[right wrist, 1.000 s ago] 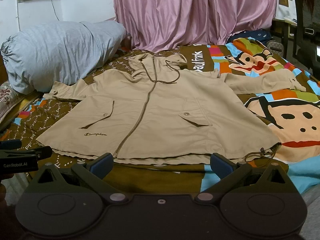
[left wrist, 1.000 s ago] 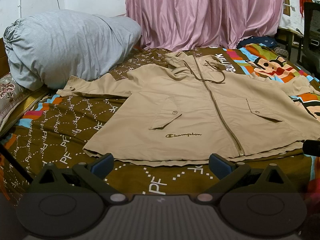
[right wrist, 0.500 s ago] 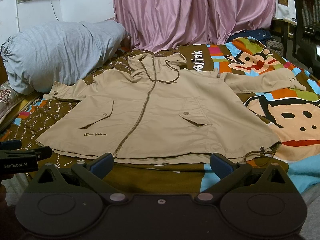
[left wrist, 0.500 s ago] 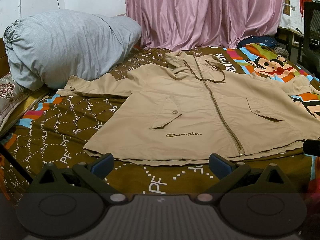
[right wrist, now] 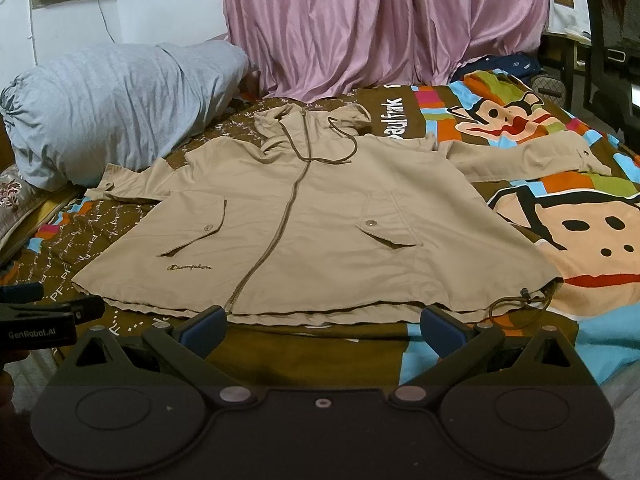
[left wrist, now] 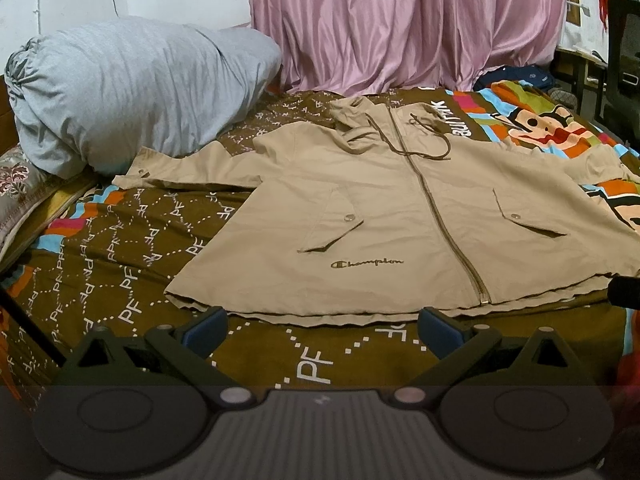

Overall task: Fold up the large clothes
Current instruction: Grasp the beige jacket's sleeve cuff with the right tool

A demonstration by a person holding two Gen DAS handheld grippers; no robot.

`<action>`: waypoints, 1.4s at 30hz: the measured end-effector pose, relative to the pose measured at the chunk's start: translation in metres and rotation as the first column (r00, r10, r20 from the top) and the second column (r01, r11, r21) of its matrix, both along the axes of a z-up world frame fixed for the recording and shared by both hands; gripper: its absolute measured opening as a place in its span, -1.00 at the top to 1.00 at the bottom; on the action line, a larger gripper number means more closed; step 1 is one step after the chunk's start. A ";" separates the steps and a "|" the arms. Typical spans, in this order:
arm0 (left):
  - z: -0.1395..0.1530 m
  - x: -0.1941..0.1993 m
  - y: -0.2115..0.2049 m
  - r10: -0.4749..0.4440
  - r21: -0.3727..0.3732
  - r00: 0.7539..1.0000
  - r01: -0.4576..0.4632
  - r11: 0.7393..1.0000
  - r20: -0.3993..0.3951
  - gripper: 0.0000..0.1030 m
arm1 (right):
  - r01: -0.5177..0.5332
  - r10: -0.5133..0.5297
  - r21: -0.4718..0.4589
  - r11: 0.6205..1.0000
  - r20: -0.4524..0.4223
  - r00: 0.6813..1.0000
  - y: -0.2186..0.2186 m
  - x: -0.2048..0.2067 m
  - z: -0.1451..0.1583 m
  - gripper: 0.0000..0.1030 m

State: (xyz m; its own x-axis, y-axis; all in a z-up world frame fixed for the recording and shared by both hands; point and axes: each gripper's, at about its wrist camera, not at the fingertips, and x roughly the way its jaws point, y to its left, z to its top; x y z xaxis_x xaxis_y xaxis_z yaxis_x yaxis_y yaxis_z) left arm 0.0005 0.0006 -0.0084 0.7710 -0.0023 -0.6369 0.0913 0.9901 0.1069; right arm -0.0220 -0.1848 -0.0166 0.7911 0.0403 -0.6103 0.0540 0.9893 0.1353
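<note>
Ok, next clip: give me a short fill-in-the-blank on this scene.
1. The tan jacket lies spread flat with its zipper ____.
2. The logo near its hem reads ____.
3. The left hand-held gripper and the right hand-held gripper are both ____.
4. The curtain behind the bed is ____.

Missing: closed; Champion; open; pink

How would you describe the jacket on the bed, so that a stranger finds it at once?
Look at the bed with the brown cartoon-monkey bedspread. To the right of the big grey bundle lies the jacket, spread flat. It alone is plain beige, zipped, hooded, with "Champion" stitched low on its front.
</note>
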 end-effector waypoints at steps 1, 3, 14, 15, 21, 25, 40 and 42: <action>-0.003 0.002 0.001 0.001 0.004 1.000 -0.001 1.000 -0.005 -0.99 | 0.001 -0.001 0.002 1.000 -0.003 1.000 0.000 0.000 -0.001 -0.99; -0.006 0.004 0.001 0.008 0.017 1.000 -0.008 1.000 -0.022 -0.99 | 0.009 -0.009 0.006 1.000 -0.014 1.000 -0.004 0.003 -0.002 -0.99; 0.010 0.050 -0.010 0.004 0.052 1.000 -0.005 0.999 0.014 -0.99 | 0.095 -0.097 -0.064 0.993 -0.031 0.995 -0.040 0.038 0.005 -0.99; 0.014 0.058 -0.012 0.003 0.052 1.000 -0.004 0.999 0.024 -0.99 | 0.099 -0.101 -0.079 0.992 -0.022 0.995 -0.046 0.044 0.007 -0.99; 0.020 0.112 -0.036 -0.004 0.039 0.999 0.002 0.999 0.042 -0.99 | 0.135 -0.136 -0.136 0.981 0.008 0.991 -0.077 0.077 0.014 -0.99; 0.009 0.147 -0.051 -0.016 0.047 0.999 0.014 0.999 0.040 -0.99 | 0.165 -0.165 -0.155 0.974 0.015 0.986 -0.101 0.101 0.008 -0.99; -0.062 0.220 -0.062 -0.070 0.012 0.995 0.070 0.997 0.076 -0.99 | 0.437 -0.435 -0.026 0.899 0.050 0.899 -0.307 0.198 -0.029 -0.76; -0.069 0.220 -0.061 -0.083 0.012 0.994 0.082 0.997 0.067 -0.99 | 0.508 -0.509 0.040 0.861 0.017 0.861 -0.342 0.215 -0.037 -0.67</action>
State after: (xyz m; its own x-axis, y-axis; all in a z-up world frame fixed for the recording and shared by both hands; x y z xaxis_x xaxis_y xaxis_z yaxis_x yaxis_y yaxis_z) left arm 0.2207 -0.0602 -0.0772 0.8096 -0.0616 -0.5837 0.1647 0.9784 0.1252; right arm 0.1931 -0.5263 -0.0538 0.7228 -0.3520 -0.5947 0.5441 0.8205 0.1756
